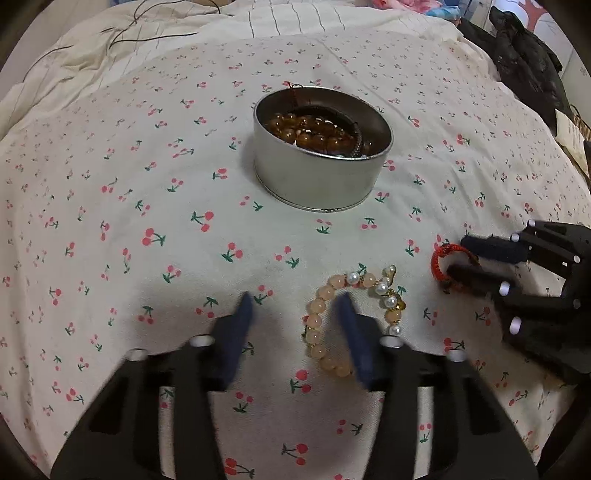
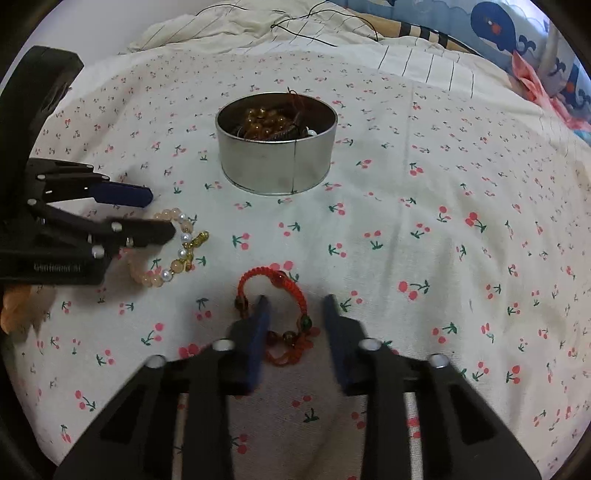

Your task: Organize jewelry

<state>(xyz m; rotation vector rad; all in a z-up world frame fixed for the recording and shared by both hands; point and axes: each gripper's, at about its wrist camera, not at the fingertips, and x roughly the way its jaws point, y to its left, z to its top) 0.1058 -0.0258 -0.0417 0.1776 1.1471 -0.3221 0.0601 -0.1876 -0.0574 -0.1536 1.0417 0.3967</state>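
Observation:
A round silver tin [image 1: 317,184] [image 2: 275,170] stands on the cherry-print cloth and holds amber beads and a dark bracelet. A peach and pearl bead bracelet [image 1: 317,310] [image 2: 177,258] lies flat; my left gripper [image 1: 295,301] [image 2: 162,214] is open, its right finger inside the loop and its left finger outside. A red braided bracelet [image 2: 275,280] [image 1: 441,254] lies flat; my right gripper [image 2: 295,301] [image 1: 458,256] is open, its left finger inside that loop and its right finger outside.
The cherry-print cloth [image 1: 147,184] covers a bed. Striped cream bedding with a thin black cord [image 1: 122,33] lies behind. Dark clothing [image 1: 524,55] is piled at the far right. A whale-print pillow [image 2: 517,33] lies at the back right.

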